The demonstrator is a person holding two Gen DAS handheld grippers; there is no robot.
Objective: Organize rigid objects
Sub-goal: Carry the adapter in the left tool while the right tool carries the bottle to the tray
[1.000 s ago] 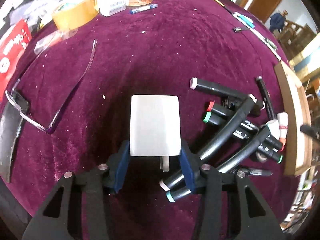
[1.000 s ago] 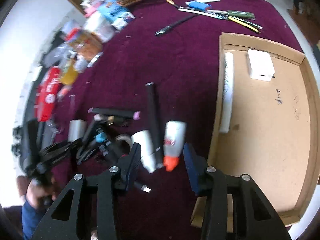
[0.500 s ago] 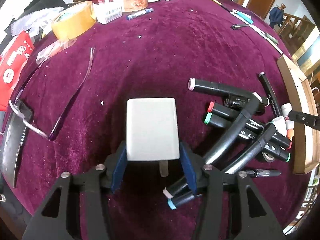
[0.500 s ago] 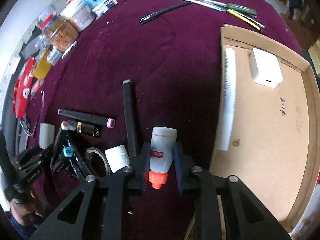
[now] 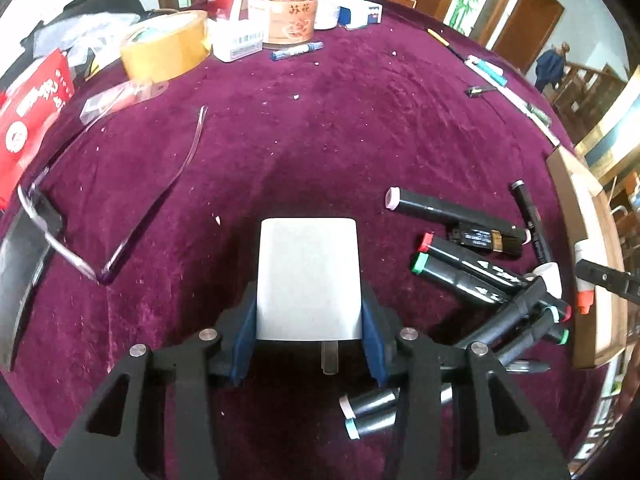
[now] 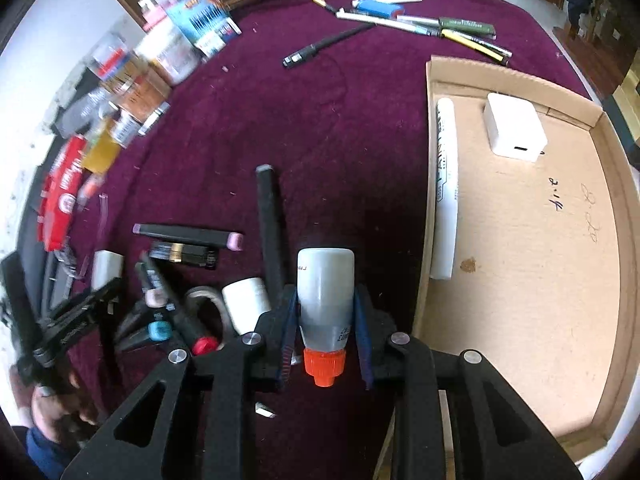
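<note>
the left gripper (image 5: pixel 308 344) has its blue fingers (image 5: pixel 243 334) pressed against both sides of a white charger block (image 5: pixel 308 276), metal prong toward the camera; its jaws have just been closing, with the block between them. just right of it on the maroon surface (image 5: pixel 320 120) lies a heap of black markers (image 5: pixel 472 264) with coloured end caps, and to the left a pair of clear glasses (image 5: pixel 120 220); a roll of tan tape (image 5: pixel 166 46) sits near the far edge. the right gripper (image 6: pixel 325 332) is clamped on a small grey bottle (image 6: pixel 325 292) with an orange cap (image 6: pixel 324 366) pointing back at the camera. whether the bottle is lifted off the cloth is hard to tell. a white cap-like piece (image 6: pixel 248 304) and a long black marker (image 6: pixel 270 228) lie just left of it. to the right stands a shallow cardboard tray (image 6: pixel 430 184) holding a white paint marker (image 6: pixel 446 188) along its left wall and a second white charger (image 6: pixel 514 128) near its far corner.
</note>
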